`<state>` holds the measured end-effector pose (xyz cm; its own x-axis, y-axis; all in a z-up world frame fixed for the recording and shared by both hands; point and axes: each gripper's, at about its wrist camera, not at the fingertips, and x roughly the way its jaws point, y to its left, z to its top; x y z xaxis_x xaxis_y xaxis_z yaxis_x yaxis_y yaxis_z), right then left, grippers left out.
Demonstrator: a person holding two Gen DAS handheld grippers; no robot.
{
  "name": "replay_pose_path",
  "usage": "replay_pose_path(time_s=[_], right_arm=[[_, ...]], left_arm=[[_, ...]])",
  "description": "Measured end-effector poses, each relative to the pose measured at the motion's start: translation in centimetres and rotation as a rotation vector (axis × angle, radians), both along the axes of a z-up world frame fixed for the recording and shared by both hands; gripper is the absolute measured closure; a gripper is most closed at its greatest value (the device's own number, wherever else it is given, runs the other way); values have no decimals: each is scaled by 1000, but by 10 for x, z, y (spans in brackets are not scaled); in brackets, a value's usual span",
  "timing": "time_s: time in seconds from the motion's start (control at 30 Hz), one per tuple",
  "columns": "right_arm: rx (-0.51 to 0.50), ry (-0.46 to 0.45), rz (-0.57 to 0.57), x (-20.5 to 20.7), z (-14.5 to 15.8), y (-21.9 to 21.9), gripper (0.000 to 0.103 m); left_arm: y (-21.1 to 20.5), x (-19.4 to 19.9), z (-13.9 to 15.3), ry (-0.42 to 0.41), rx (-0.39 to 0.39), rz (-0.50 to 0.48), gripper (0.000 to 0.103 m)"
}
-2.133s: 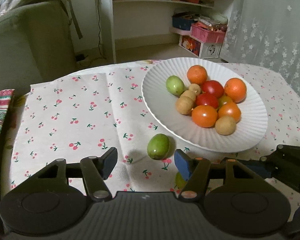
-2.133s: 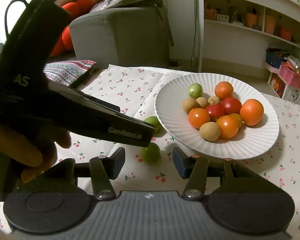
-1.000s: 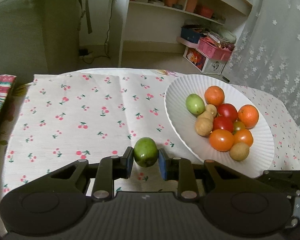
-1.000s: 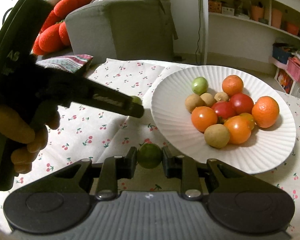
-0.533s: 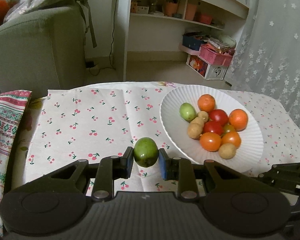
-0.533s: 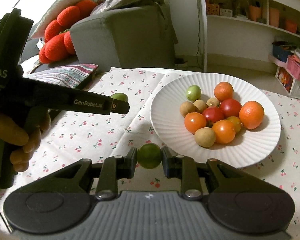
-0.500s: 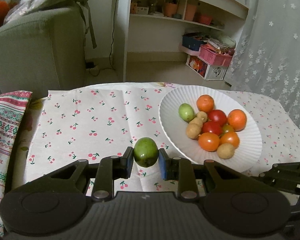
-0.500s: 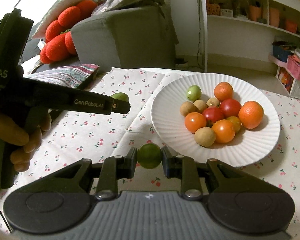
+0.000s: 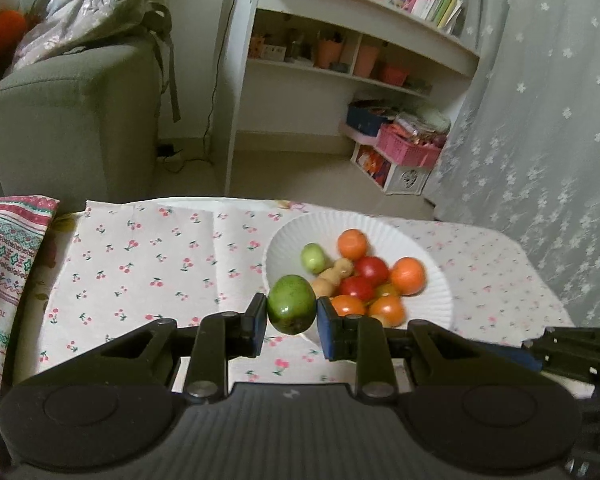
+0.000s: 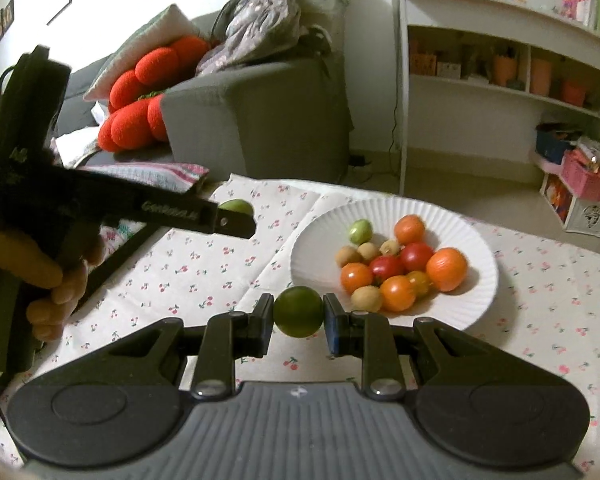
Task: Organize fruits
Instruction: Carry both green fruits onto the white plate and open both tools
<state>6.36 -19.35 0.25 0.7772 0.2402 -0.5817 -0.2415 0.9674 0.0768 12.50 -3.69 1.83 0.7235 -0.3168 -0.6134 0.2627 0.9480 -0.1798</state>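
The left wrist view shows the left gripper with its jaws clenched on an oval green fruit, held up in the air just in front of the near-left rim of the white plate. At that view's right edge a dark piece of the other tool pokes in. The right wrist view gives what the first cannot: the right gripper with its jaws clamped on a round green fruit, also lifted, and to the left the person's hand wrapped round the handle of the left gripper, whose green fruit peeks out behind its tip.

The plate holds a pile of orange, red, tan and one small green fruit, all blurred. It sits on a table under a cherry-print cloth, with a striped patterned cloth at the left. Around it stand a grey sofa with red cushions, a white shelf unit, a pink basket and a flowered curtain.

Compared with half a second ago, both grippers have risen: the table and plate look smaller and lower, more of the room shows, and each fruit stays gripped.
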Motion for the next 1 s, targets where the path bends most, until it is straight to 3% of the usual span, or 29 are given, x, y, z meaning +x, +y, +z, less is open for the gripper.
replay_pose_path(time_s=[0.3, 0.63, 0.87, 1.0], right_arm=[[102, -30, -142, -2, 18, -52, 79], [135, -12, -217, 14, 7, -71, 79], [190, 48, -279, 34, -10, -88, 79], [172, 69, -285, 42, -18, -87, 79]], left_arm=[[-12, -19, 7, -1, -26, -6, 88], [-37, -6, -2, 6, -29, -33, 88], [-45, 15, -22, 47, -36, -30, 88], [-49, 24, -32, 47, 3, -34, 88]])
